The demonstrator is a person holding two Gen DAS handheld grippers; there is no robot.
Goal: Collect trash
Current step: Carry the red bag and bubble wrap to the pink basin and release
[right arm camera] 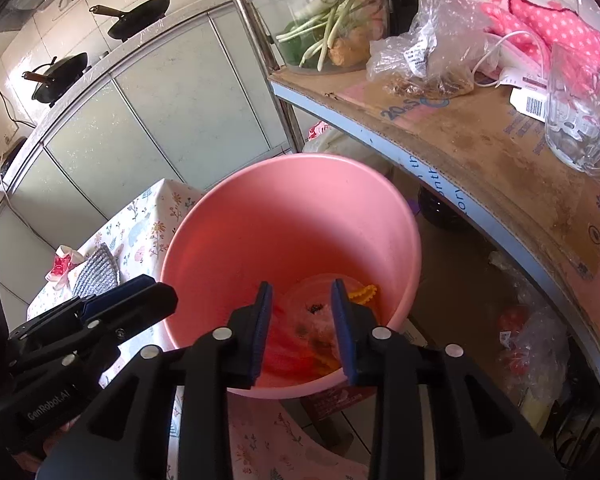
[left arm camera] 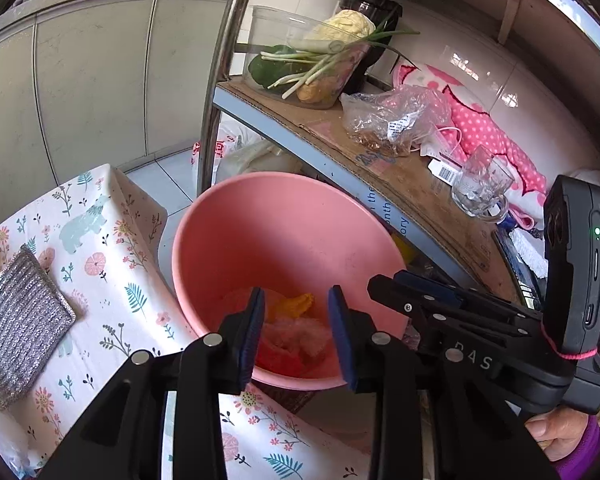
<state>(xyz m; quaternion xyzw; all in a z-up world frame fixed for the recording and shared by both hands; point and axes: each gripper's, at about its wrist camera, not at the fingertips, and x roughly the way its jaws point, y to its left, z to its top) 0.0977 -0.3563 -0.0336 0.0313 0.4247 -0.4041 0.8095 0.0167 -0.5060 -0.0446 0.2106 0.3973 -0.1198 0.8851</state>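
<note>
Over at 9 o'clock in the left wrist view, a grey scrubbing pad (left arm camera: 20, 328) sits on the floral tablecloth (left arm camera: 112, 280). Dead centre is the pink bucket (left arm camera: 284, 216), rim just beside the shelf (left arm camera: 432, 184), with trash (left arm camera: 296, 332) lying at the bottom: red, orange and crinkly clear stuff, hard to name exactly. The left gripper (left arm camera: 296, 330) hangs over the rim, jaws partway apart, nothing pinched. At 3 o'clock the right gripper (right arm camera: 302, 330) does the same, also empty.
</note>
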